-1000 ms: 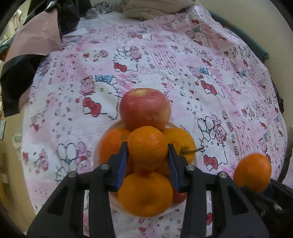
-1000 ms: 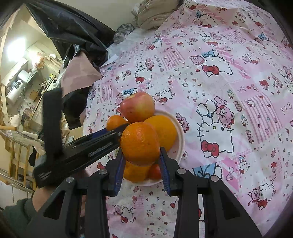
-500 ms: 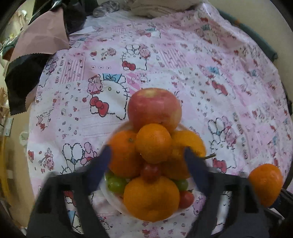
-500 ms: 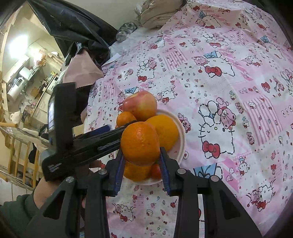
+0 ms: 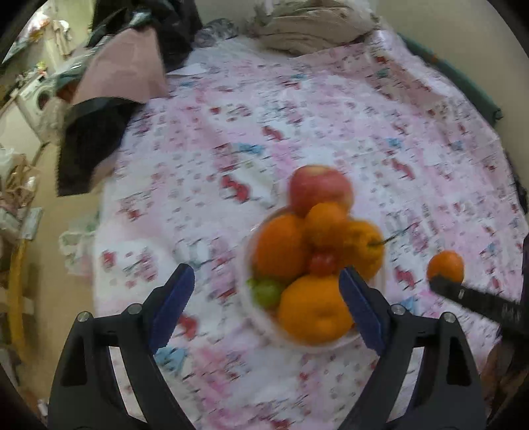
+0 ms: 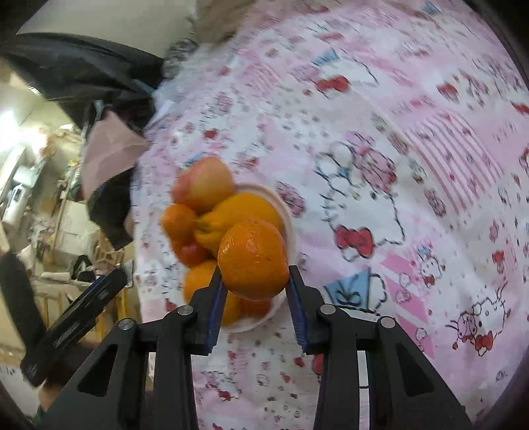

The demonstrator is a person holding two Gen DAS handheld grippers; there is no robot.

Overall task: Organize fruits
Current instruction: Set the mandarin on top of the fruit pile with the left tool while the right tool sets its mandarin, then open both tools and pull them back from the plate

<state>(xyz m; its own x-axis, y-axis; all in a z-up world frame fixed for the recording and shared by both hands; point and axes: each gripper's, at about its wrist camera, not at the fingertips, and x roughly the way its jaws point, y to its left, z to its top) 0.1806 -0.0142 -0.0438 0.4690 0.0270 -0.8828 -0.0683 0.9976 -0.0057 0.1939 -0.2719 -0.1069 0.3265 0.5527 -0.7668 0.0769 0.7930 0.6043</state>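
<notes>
A white plate [image 5: 246, 287] on the pink cartoon-print cloth holds a pile of fruit: a red apple [image 5: 319, 188], several oranges [image 5: 281, 246], a red tomato [image 5: 322, 263] and green grapes [image 5: 264, 291]. My left gripper [image 5: 266, 301] is open and empty, above and left of the pile. My right gripper [image 6: 256, 286] is shut on an orange [image 6: 253, 258], held above the plate's [image 6: 287, 215] near side. That orange also shows in the left wrist view [image 5: 444, 266], at the right.
Dark and pink clothes [image 5: 109, 86] lie heaped at the cloth's far left edge, with a beige bundle [image 5: 307, 29] at the back. The cloth's left edge drops to the floor [image 5: 49, 231]. The left gripper's arm [image 6: 72, 317] shows at lower left in the right wrist view.
My left gripper let go of the small orange on top of the pile, opened wide and pulled back to the left. My right gripper moved closer over the plate with its orange.
</notes>
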